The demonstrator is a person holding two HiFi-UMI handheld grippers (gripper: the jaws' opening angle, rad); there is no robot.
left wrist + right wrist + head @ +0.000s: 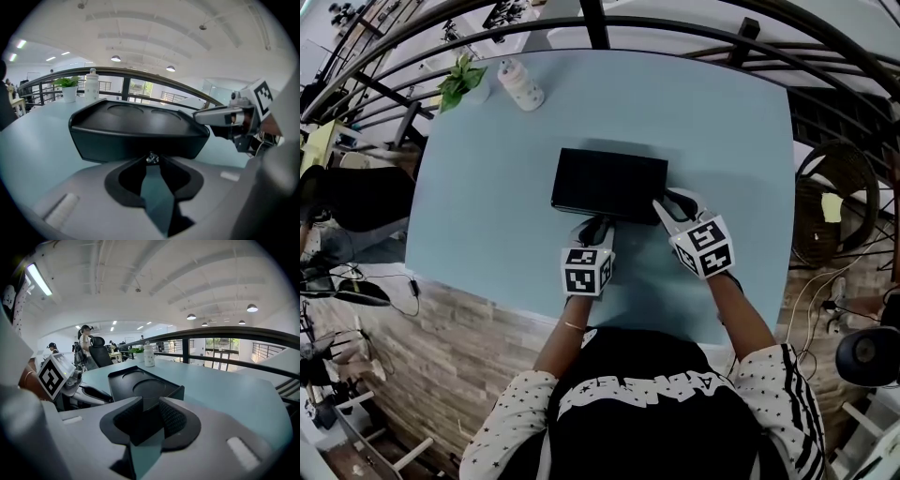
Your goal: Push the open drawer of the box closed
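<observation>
Jaws, left gripper (pixel 151 160): clenched, tips meet in a point right at the front face of the box (pixel 609 183). One small shiny bit sits at the tips; can't tell what it is.

Jaws, right gripper (pixel 149 405): released, clear gap between the two ribbed pads (pixel 172 418), nothing gripped. Dark box wall shows through the gap.

Count:
- 1 black box, flat on the worktop (pixel 487 216), roughly centre, long side facing the person.
- 2 shallow round recesses (pixel 124 107) in the box top, side by side.
- 2 grippers, each with 1 marker cube (pixel 586 270).
- 1 potted plant (pixel 461 82) and 1 white bottle (pixel 521 86), near each other at the far left corner of the worktop, well apart from the box.

Positions from the head view: left gripper on the near long side of the box, a bit left of its middle, pointing straight into it. Right gripper at the near right corner of the box, angled in towards it. Both are at the box's near edge; contact on the right can't be confirmed.

Drawer: front face reads as one dark panel in the left gripper view. Can't tell whether the drawer stands proud or flush.
</observation>
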